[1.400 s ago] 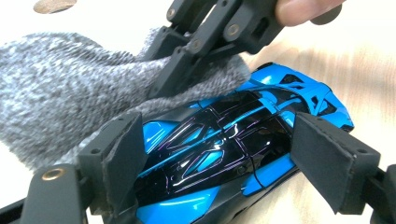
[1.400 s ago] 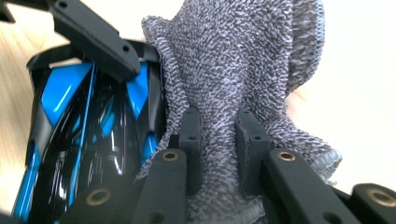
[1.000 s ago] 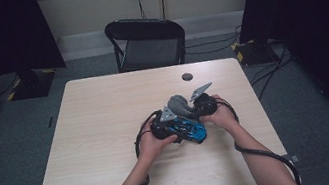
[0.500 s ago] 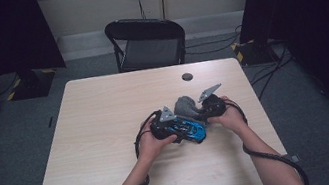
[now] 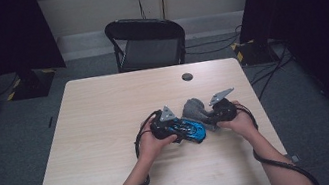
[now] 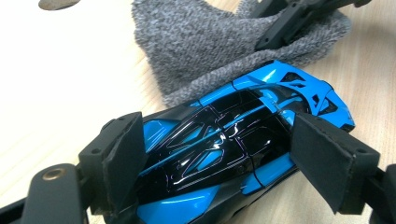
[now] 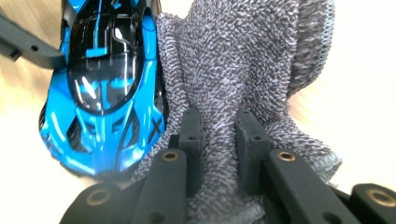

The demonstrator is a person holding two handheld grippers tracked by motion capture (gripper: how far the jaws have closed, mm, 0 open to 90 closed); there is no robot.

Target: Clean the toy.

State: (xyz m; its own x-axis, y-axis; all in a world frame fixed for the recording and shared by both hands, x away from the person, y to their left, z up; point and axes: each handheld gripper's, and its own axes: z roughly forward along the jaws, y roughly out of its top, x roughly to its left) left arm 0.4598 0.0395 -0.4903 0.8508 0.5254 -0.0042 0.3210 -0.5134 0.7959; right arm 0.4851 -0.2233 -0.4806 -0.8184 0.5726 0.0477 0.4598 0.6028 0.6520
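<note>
Cloth (image 5: 195, 109), pinched in the right gripper (image 5: 213, 115), has slid rightward along the toy car (image 5: 186, 130), which the left gripper (image 5: 179, 133) clamps mid-table, so wiping seems underway.

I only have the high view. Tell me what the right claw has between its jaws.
Observer: The right claw is shut on a bunched fold of the grey cloth, seen in the right gripper view.
Operator: Now the left one. Report its grip.
Observer: The left claw has a pad on each side of the blue toy car, across its body.
Operator: Say whether cloth and car touch.
Observer: In the right gripper view the cloth lies right against the car's side.
</note>
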